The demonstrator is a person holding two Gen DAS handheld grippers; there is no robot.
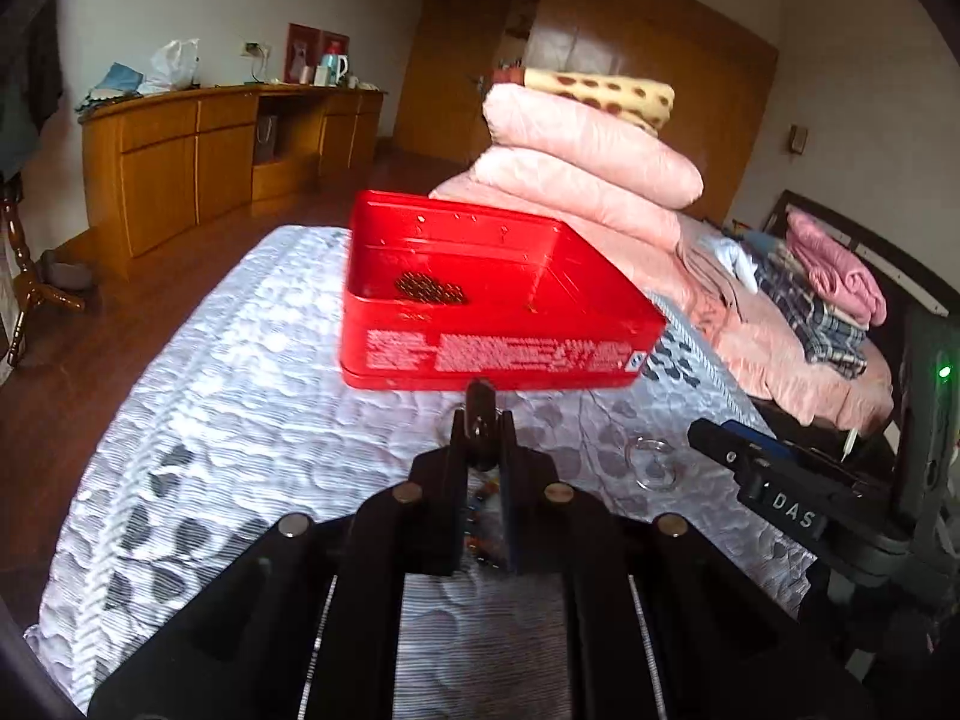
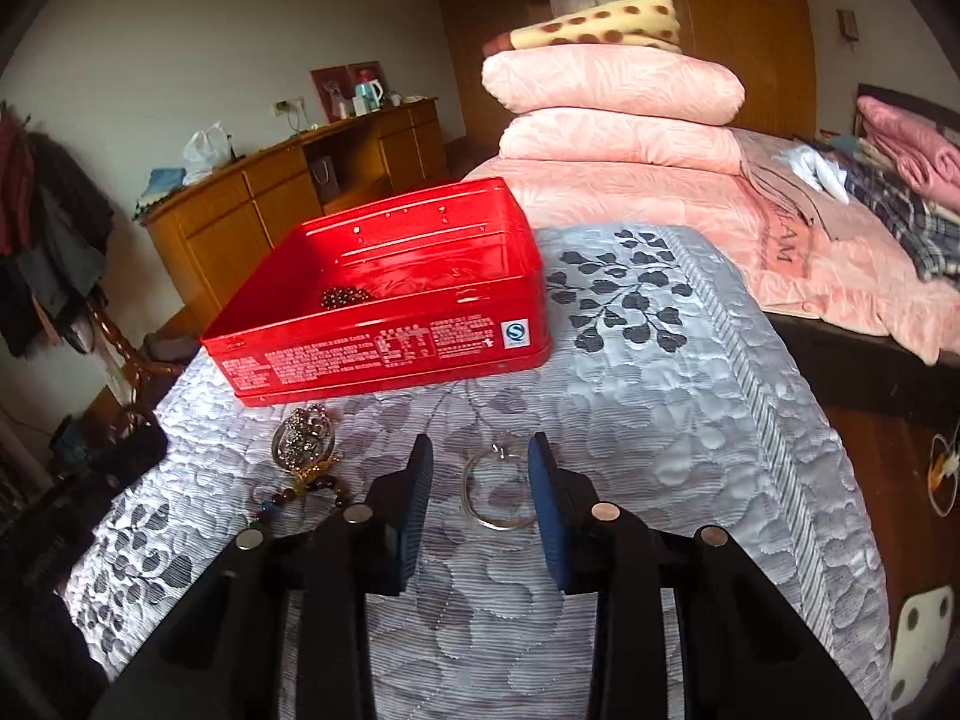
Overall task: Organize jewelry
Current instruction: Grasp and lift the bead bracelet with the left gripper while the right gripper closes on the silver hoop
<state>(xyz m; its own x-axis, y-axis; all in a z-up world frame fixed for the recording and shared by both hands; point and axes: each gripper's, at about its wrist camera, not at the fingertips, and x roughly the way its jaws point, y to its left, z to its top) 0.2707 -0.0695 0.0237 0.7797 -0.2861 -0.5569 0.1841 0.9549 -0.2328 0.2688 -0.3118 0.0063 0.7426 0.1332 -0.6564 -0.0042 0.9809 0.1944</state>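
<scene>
A red open tin box stands on the grey quilted bedspread, with a dark bead bracelet inside. My left gripper is shut on a necklace with coloured beads, just in front of the box's near wall. In the right wrist view the same necklace, with its sparkly pendant, lies left of my right gripper. My right gripper is open, its fingers on either side of a silver bangle on the bedspread.
Folded pink quilts and a spotted blanket are stacked on the bed behind the box. Folded clothes lie at the right. A wooden sideboard stands along the far wall. The bedspread's edge drops off at the right.
</scene>
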